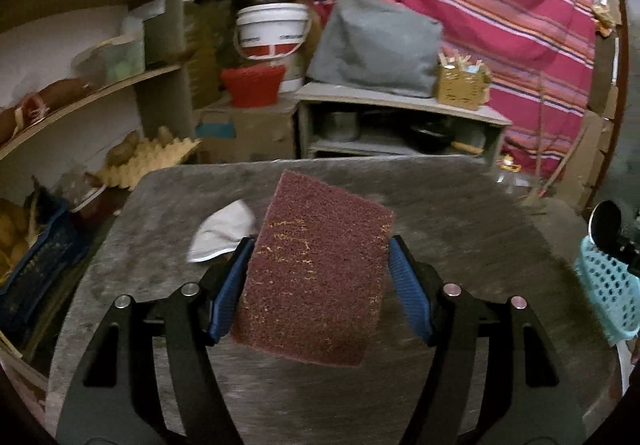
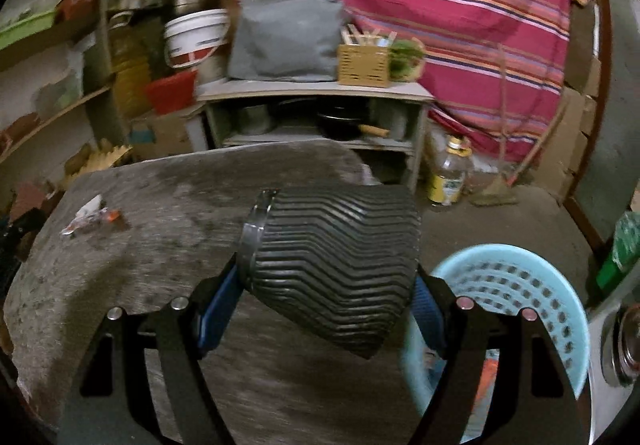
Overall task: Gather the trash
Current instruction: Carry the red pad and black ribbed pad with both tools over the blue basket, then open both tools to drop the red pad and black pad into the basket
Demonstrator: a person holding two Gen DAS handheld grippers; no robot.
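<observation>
While the left gripper (image 1: 320, 277) is hovering above the grey table (image 1: 460, 213), its blue pads (image 1: 408, 301) are pressing on either long edge of a maroon scouring pad (image 1: 316, 265), which is hanging tilted between them, clear of the tabletop. Just beyond the left pad, a crumpled white scrap (image 1: 224, 233) is lying on the table, partly hidden behind the scouring pad. At the far right of that view, a light-blue perforated basket (image 1: 608, 293) is showing past the table's edge. Seen from the other wrist, the right gripper (image 2: 324, 285) is standing wide and clamping a dark ribbed cup-like piece (image 2: 336, 265) with a metal rim (image 2: 252, 229), turned on its side with the rim toward the left; its blue pads are bearing on both flanks, and the piece is sitting in the air over the table's near edge. Farther left on the tabletop, a small torn wrapper (image 2: 90, 219) with an orange end is lying flat, well apart from the gripper. Below and to the right, the same light-blue basket (image 2: 520, 277) is sitting beside the table, lower than its top, with something orange (image 2: 488, 377) blurred inside. Behind everything, a striped red cloth (image 2: 420, 5) is hanging over a low grey shelf unit (image 2: 312, 93).
</observation>
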